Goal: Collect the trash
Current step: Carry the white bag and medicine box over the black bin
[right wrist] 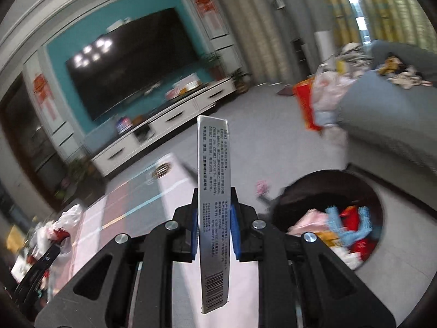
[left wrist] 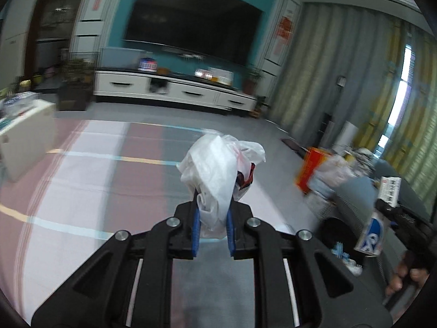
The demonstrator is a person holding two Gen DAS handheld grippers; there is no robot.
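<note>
My left gripper [left wrist: 213,218] is shut on a crumpled white plastic bag [left wrist: 218,164] with red print, held up above the checked table surface. My right gripper [right wrist: 213,213] is shut on a long silver carton [right wrist: 214,191] with printed text and a barcode, standing upright between the blue pads. In the right wrist view, a round black trash bin [right wrist: 382,202] sits low right of the gripper, with pink, red and blue rubbish inside. The same bag [right wrist: 65,218] and the left gripper's black frame show at the lower left. In the left wrist view, the silver carton [left wrist: 374,232] and a person's fingers [left wrist: 404,276] appear at right.
A pink, white and grey checked cloth [left wrist: 82,180] covers the table. A grey sofa [right wrist: 382,114] with bags and a red box [right wrist: 306,104] stands at right. A white TV cabinet [left wrist: 174,87] and a large dark screen [left wrist: 191,24] line the far wall. A white box [left wrist: 24,136] is at left.
</note>
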